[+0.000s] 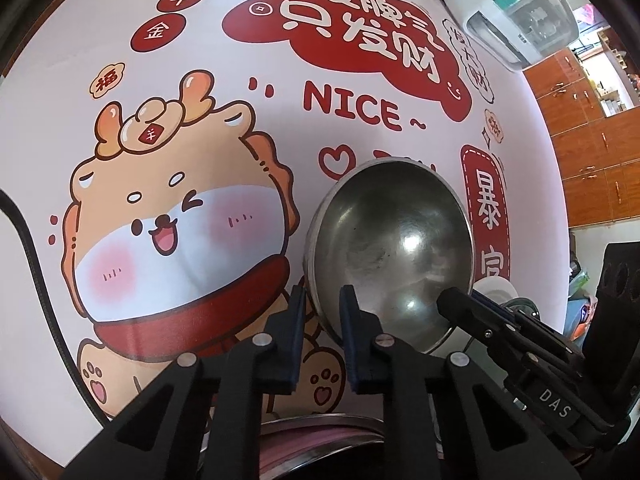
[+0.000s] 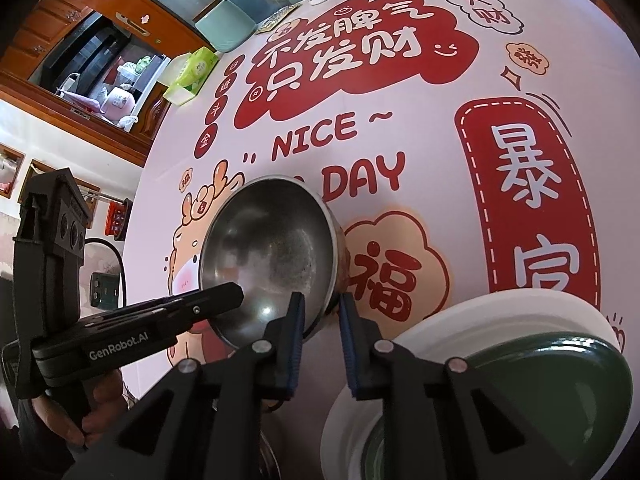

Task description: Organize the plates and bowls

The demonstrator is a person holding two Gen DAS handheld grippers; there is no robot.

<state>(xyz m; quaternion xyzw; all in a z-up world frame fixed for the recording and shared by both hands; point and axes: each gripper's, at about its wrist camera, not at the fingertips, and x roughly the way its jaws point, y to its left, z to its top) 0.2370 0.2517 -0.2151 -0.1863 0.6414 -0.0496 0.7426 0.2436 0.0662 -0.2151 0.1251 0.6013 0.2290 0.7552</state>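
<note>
Left hand-held gripper (image 1: 322,320) and right hand-held gripper (image 2: 320,326) each clench opposite rims of the round stainless-steel bowl (image 1: 390,248), held tilted between them above the worktop (image 1: 280,128).

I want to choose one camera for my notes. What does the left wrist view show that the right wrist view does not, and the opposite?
Only the left wrist view: the whole cartoon dragon face on the tablecloth.
Only the right wrist view: the person's hand on the left tool's handle, the printed word DAY, and a clear look at the dark green dish in a white bowl.
Both: the steel bowl, with the left tool and the right tool each closed on its rim, from opposite sides.
</note>
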